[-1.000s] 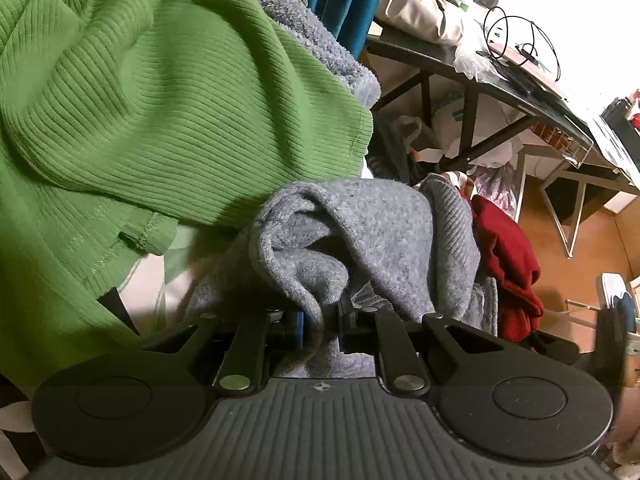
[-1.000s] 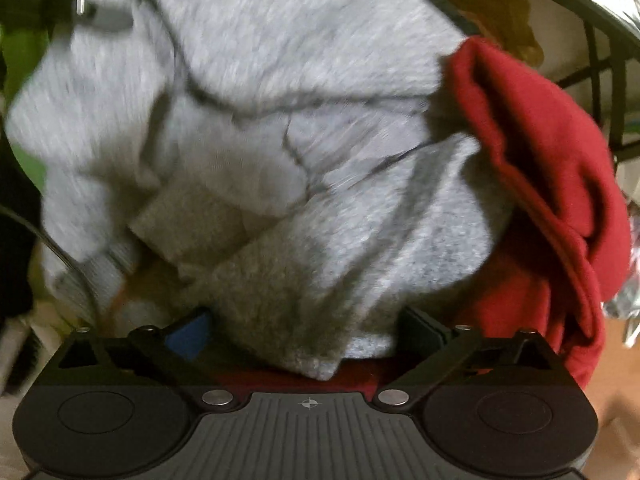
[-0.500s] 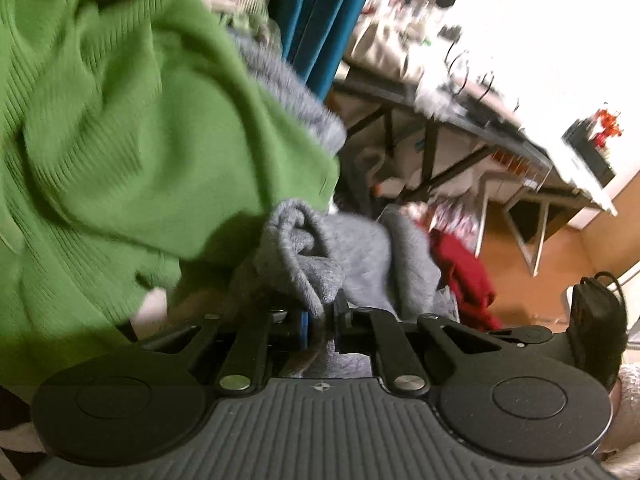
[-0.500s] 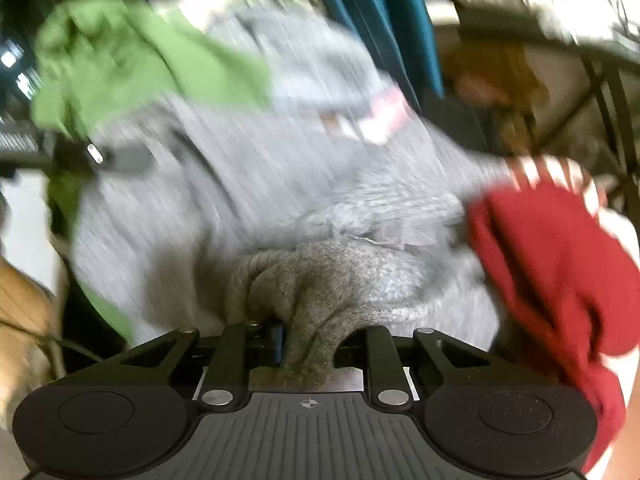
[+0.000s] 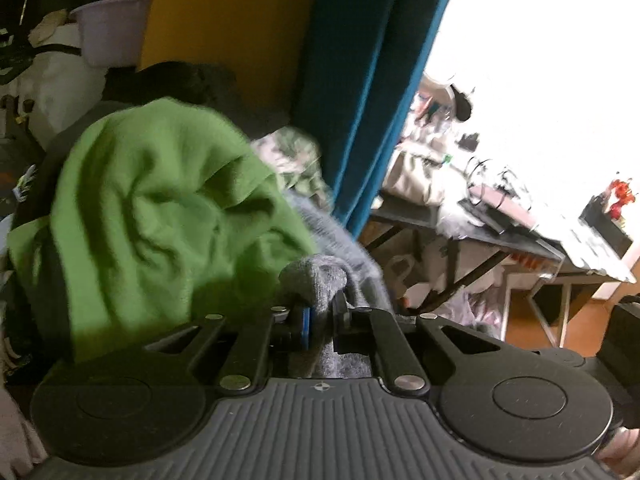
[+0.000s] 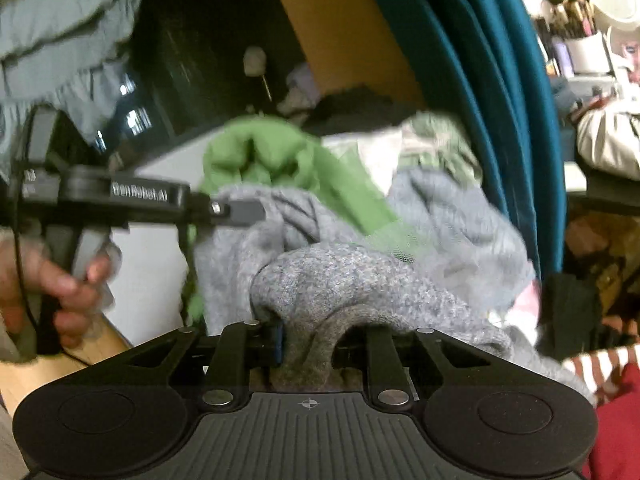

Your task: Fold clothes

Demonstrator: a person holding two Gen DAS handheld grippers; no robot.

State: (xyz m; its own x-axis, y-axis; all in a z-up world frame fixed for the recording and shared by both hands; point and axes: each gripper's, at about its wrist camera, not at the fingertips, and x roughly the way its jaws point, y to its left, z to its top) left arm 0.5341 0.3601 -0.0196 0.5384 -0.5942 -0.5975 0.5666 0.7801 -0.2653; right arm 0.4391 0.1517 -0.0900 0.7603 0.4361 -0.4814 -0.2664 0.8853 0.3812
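Barely started. Left gripper point(image 5: 322, 314) and right gripper point(image 6: 308, 340) each pinched tight on the gray sweater point(image 6: 360, 276), bunched mid-frame. Green top point(image 5: 160, 208) behind, upper left. 0 folds yet.

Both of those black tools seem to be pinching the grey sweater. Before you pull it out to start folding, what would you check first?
1. Left tool shut on the grey sweater: ok.
2. Right tool shut on the same sweater: ok.
3. Sweater free of the green garment: not ok; in the right wrist view green fabric lies across it.
4. Which part of the sweater each tool holds (hem, shoulder, sleeve): cannot tell, it is bunched.
5. Red garment apart from the sweater: cannot tell.
6. Flat place to lay it out: cannot tell.
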